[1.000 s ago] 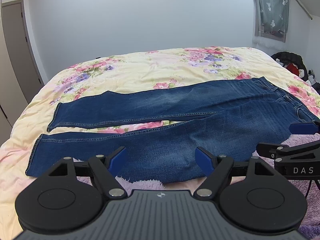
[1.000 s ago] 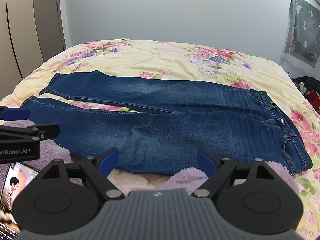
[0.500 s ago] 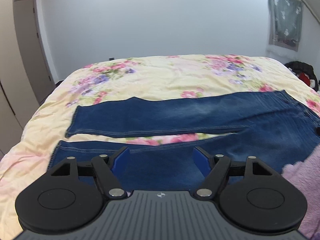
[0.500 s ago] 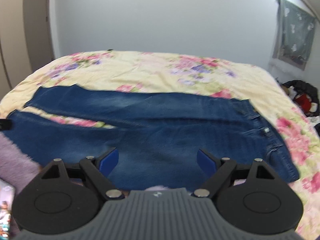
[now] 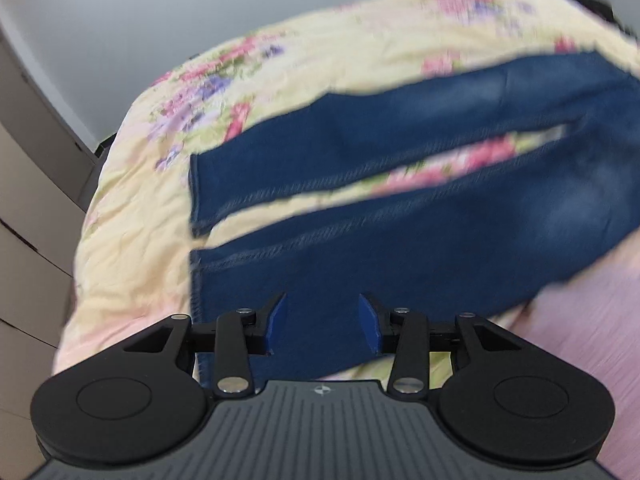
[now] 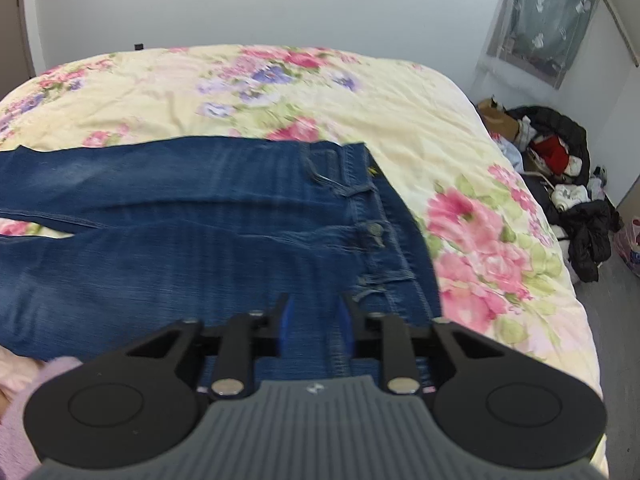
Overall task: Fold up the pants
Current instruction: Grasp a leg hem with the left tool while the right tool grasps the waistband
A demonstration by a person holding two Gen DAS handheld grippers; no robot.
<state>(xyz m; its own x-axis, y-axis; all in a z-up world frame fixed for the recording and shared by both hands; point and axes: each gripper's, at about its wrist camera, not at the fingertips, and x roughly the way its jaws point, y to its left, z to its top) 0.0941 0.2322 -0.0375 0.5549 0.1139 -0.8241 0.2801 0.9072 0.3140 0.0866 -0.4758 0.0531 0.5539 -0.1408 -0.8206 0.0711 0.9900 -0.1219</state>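
Dark blue jeans [image 5: 400, 248] lie flat on a floral bedspread, legs to the left, waistband [image 6: 384, 220] to the right. My left gripper [image 5: 322, 326] is open, low over the near leg close to its hem, with denim between the blue pads. My right gripper [image 6: 314, 326] is open with a narrower gap, low over the near waist corner of the jeans [image 6: 200, 248]. Neither gripper holds cloth.
The yellow floral bedspread [image 6: 280, 92] covers the whole bed. A lilac fleece sleeve [image 5: 580, 320] shows at the right of the left wrist view. A pile of clothes and bags [image 6: 560, 176] lies on the floor to the right. Cupboard doors [image 5: 24, 184] stand at the left.
Both grippers dropped toward the bed and moved apart, the left toward the leg hems, the right toward the waistband. Both jaw gaps narrowed, the right more.
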